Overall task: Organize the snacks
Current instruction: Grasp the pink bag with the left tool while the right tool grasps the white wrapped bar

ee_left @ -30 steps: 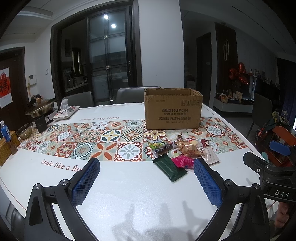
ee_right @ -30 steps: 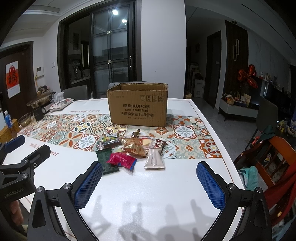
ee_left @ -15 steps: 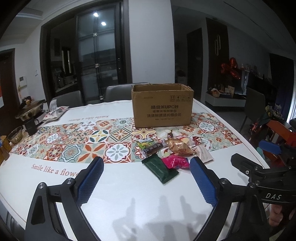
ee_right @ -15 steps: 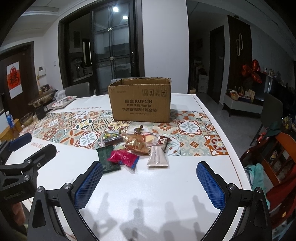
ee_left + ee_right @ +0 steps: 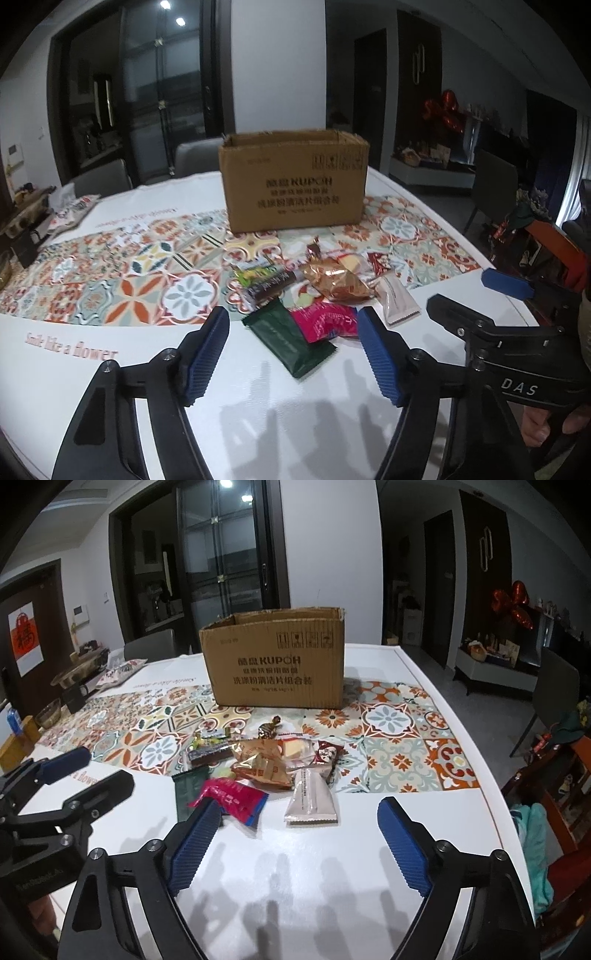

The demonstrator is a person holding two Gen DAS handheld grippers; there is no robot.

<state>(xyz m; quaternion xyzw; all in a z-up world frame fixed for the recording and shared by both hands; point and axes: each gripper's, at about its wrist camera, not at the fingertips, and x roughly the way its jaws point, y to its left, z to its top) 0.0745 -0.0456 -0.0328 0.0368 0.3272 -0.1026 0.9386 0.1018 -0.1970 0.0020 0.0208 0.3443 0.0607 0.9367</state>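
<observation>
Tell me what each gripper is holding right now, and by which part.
Nothing is held. The left gripper and right gripper are both open above the table, short of the snack pile.

left gripper (image 5: 293, 354): I hold it low, jaws spread wide, nothing between the blue pads (image 5: 207, 354) | right gripper (image 5: 301, 843): same, jaws wide apart, nothing held, level | both side by side, pointing forward, close together

I'm at home, in a dining room. My dining table (image 5: 424, 672) wears a tiled-pattern cloth, with grey chairs (image 5: 153, 648) behind. Red heart balloons (image 5: 511, 603) hang at upper right.
</observation>
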